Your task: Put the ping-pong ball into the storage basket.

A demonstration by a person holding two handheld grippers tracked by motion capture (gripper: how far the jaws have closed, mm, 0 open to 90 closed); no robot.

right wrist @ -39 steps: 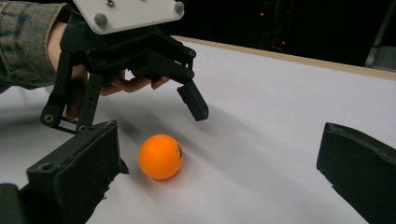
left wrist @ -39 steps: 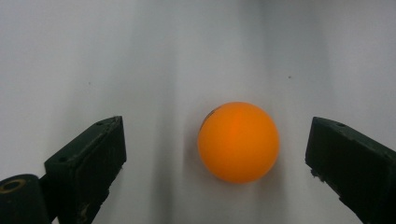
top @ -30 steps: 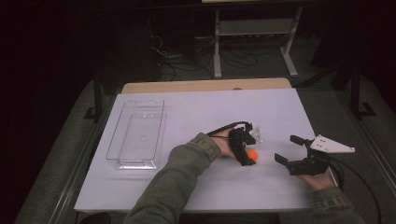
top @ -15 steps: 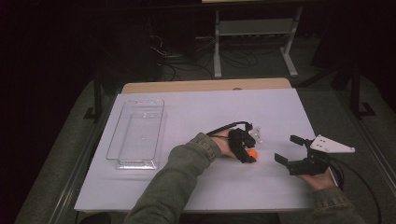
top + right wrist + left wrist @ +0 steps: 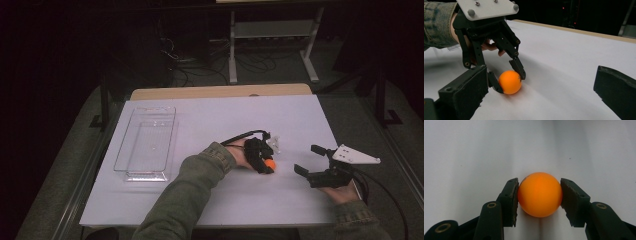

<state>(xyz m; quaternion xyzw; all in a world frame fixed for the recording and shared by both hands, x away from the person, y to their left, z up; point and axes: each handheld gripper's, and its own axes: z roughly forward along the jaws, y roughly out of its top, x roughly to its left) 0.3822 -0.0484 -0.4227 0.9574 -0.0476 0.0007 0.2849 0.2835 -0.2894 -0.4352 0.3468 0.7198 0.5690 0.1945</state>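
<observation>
The orange ball (image 5: 540, 194) sits on the white table (image 5: 215, 120), near its right front part, pinched at its widest line between the pads of the left gripper (image 5: 539, 197), whose jaws have just been closing onto it. It looks light, hollow and smooth, so it would likely roll or pop out under an off-centre squeeze. The right gripper (image 5: 312, 161) waits nearby, jaws wide. A clear tray (image 5: 145, 145) lies well to the left.
</observation>
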